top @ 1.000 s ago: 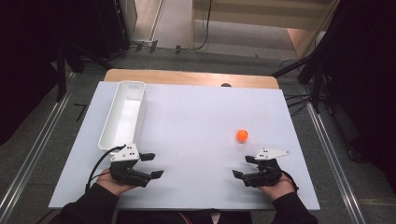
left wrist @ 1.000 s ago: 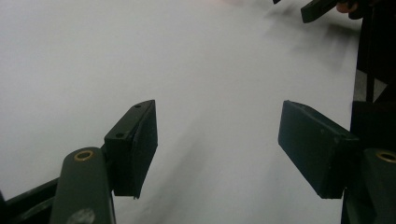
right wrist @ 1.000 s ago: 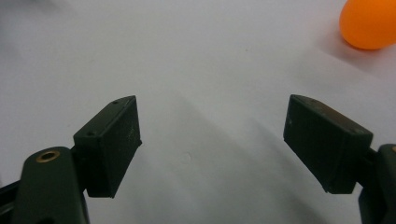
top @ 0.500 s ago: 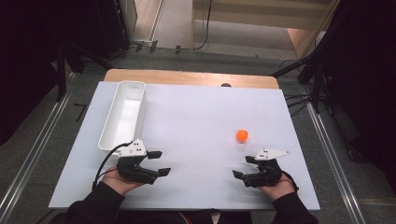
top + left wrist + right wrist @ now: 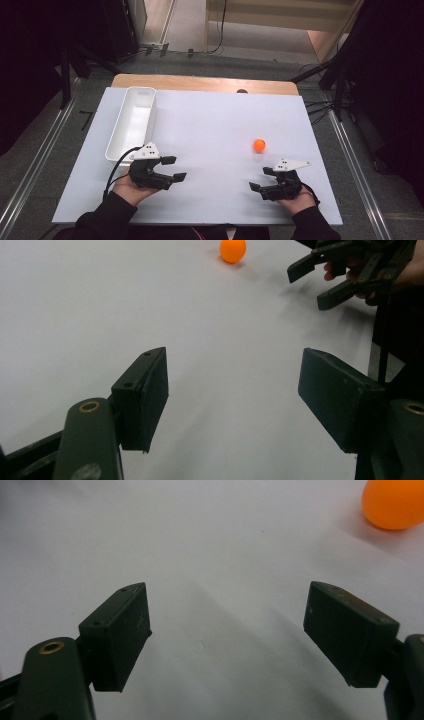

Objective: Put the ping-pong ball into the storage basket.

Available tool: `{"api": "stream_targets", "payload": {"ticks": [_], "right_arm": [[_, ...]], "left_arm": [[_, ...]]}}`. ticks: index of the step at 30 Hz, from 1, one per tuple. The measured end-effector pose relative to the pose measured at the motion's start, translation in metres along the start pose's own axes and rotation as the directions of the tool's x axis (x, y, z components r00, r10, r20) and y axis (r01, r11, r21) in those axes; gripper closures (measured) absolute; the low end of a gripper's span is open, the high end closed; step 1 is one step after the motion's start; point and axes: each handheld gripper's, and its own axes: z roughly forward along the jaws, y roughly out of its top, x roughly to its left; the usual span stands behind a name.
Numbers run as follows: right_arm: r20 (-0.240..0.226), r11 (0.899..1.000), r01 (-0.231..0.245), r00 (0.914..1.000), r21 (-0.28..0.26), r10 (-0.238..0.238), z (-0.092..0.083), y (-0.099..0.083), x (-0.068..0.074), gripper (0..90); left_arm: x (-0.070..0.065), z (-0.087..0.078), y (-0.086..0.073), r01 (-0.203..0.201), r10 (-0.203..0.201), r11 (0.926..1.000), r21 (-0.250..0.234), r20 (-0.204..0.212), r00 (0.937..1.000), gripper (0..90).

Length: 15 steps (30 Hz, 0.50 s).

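A white bench [image 5: 210,130] spans the middle of the high view, with a wooden strip [image 5: 200,84] along its far edge. An empty white tray [image 5: 131,124] lies at its upper left. An orange ball [image 5: 259,145] rests right of centre, well apart from the tray.

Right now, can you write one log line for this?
left gripper: open, empty | right gripper: open, empty | orange ball: on table, untouched | white bin: empty

A small orange ball [image 5: 258,145] is lying on the white table sheet [image 5: 210,125], toward its right side. A long white plastic tray [image 5: 131,123] is sitting along the left edge, well apart from the ball. The left gripper [image 5: 172,168] is hovering just before the tray, and the right gripper [image 5: 260,179] is hovering before the ball.
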Motion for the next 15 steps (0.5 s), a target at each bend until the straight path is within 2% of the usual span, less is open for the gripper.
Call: {"api": "stream_targets", "payload": {"ticks": [3,6,9,15], "right_arm": [[-0.001,1.0,-0.003,1.0,0.0,0.003,0.0,0.0,0.0,17.6],[0.0,1.0,0.004,1.0,-0.001,-0.004,0.0,0.0,0.0,17.6],[0.001,1.0,0.004,1.0,-0.003,-0.004,0.0,0.0,0.0,17.6],[-0.002,1.0,0.003,1.0,-0.001,-0.003,0.001,0.0,0.0,17.6]], "left_arm": [[0.001,0.003,0.001,0.005,-0.005,1.0,-0.002,0.004,1.0,25.8],[0.002,0.008,0.005,0.029,-0.029,0.9995,0.015,0.012,0.9995,25.9],[0.001,0.011,0.008,-0.003,0.003,0.9996,0.029,0.005,1.0,25.9],[0.001,0.019,0.013,-0.01,0.009,0.9986,0.051,0.015,0.9998,20.0]]}}
